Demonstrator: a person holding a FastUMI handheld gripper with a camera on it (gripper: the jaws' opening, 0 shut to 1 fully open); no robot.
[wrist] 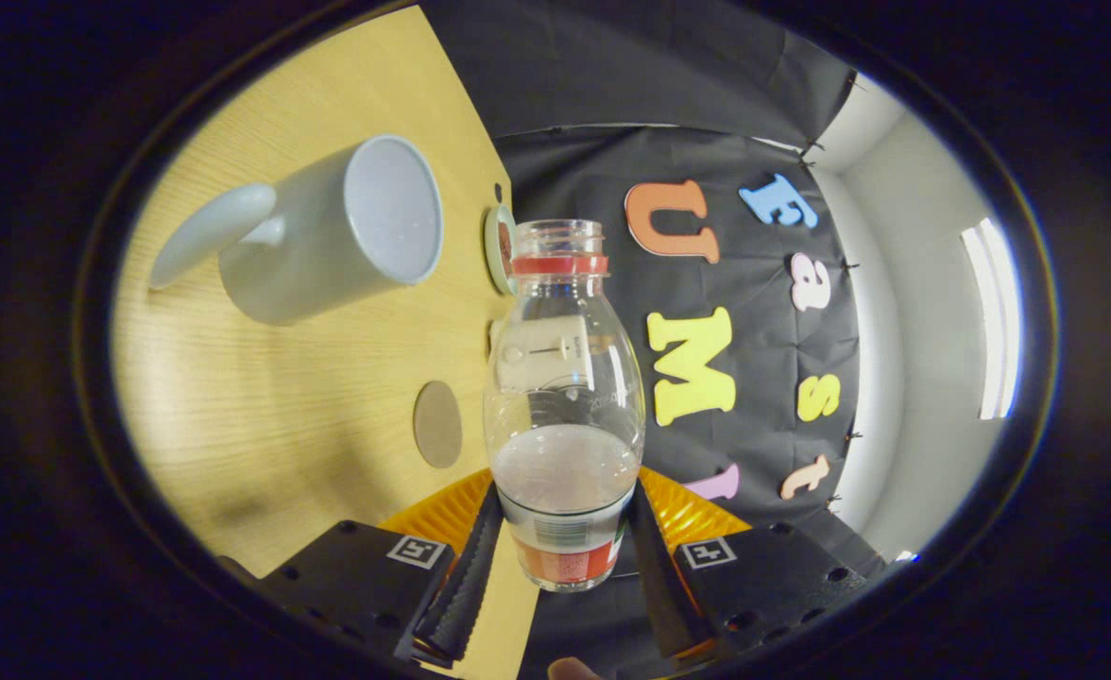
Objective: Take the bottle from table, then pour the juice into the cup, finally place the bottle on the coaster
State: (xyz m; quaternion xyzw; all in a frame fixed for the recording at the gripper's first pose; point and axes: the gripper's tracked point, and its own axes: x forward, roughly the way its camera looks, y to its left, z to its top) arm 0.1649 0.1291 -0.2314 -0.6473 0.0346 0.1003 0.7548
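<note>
Your one camera rides on the gripper point(563, 557), looking forward along its fingers, rolled sideways so the table point(263, 406) stands upright; the bottle point(563, 397) sits very close, the wall beyond.

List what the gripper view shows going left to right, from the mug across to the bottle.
Mug lying sideways in the view with its handle leftmost → round brown coaster on the wooden table → clear bottle with no cap on, gripped near its base by the gripper.
</note>
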